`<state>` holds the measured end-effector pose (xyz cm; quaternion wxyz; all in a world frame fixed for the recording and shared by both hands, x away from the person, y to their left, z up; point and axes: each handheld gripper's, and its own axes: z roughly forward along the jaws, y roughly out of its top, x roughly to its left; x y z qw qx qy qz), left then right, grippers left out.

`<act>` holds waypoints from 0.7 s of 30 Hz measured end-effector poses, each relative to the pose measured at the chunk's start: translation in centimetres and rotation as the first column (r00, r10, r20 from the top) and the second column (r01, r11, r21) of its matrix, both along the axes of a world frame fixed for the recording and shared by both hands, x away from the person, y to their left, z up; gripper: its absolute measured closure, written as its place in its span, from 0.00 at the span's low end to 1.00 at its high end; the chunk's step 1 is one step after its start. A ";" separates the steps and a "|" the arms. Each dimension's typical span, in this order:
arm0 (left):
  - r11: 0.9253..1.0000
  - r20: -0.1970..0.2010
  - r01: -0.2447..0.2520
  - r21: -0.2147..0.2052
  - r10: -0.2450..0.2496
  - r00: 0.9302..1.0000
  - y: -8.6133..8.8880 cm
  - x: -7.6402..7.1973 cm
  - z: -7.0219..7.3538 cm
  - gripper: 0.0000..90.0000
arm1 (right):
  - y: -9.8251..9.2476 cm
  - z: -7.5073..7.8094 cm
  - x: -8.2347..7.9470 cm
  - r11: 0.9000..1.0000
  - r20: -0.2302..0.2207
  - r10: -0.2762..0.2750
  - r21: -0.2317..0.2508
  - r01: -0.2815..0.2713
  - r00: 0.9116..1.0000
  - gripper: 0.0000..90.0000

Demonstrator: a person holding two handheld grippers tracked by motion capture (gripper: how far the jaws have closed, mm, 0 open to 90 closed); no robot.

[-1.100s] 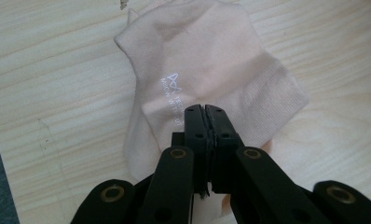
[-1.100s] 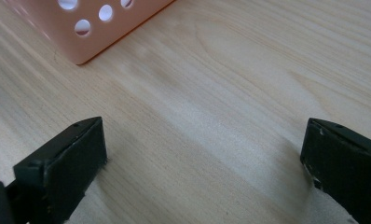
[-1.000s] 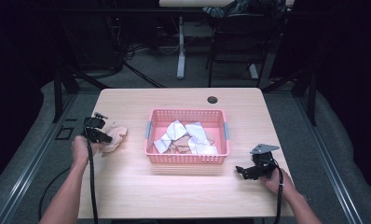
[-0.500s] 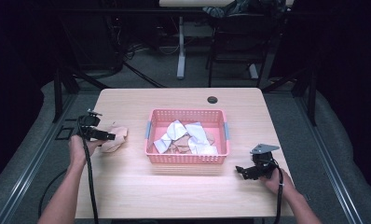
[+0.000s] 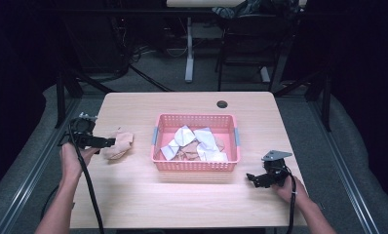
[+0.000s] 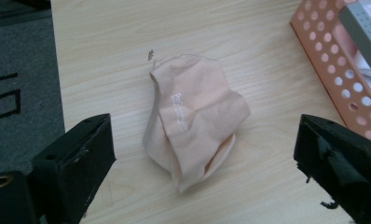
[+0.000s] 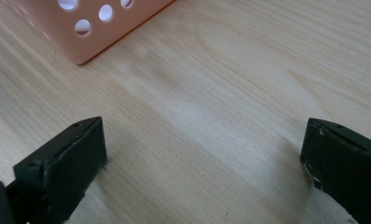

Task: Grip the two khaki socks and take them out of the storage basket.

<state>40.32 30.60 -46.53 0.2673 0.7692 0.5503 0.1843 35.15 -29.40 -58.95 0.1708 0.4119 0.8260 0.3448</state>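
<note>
At the left of the table (image 5: pixel 133 204), the left gripper (image 5: pixel 110 142) hangs just above a crumpled peach sock (image 5: pixel 119 144); its jaws have just been opening and stand released, nothing between them. In the left gripper view the peach sock (image 6: pixel 193 116) lies loose on the wood, apart from the pink basket (image 5: pixel 196 165). In the middle, the pink basket holds a heap of white and peach socks (image 5: pixel 194 144). At the right, the right gripper (image 5: pixel 253 177) rests low near the basket's front corner, jaws spread wide over bare wood. My guess at the risk: the sock sits near the table's left edge, so a careless sweep of the trailing cable (image 5: pixel 87 180) could drag it off. Reaching back into the basket, a jaw could catch the perforated wall and shove it
</note>
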 end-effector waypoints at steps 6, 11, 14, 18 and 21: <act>1.000 0.023 0.017 0.015 -0.017 1.000 -0.1 -2.0 0.1 0.00 | 0.0 0.0 0.0 1.000 0.000 0.000 0.000 0.000 1.000 0.00; 1.000 0.017 0.022 0.008 -0.022 1.000 0.3 -3.7 -0.9 0.00 | 0.0 0.0 0.0 1.000 0.001 0.000 -0.001 0.000 1.000 0.00; 1.000 0.011 0.023 0.003 -0.023 1.000 0.5 -4.7 -1.8 0.00 | 0.0 0.0 0.0 1.000 0.000 0.000 0.000 0.000 1.000 0.00; 1.000 -0.001 0.019 -0.022 -0.019 1.000 0.9 -5.9 -3.4 0.00 | 0.0 0.0 0.0 1.000 0.000 0.000 0.000 0.000 1.000 0.00; 0.999 -0.015 0.010 -0.038 -0.010 1.000 1.2 -6.4 -4.5 0.00 | 0.0 0.0 0.0 1.000 0.000 0.000 -0.001 0.000 1.000 0.00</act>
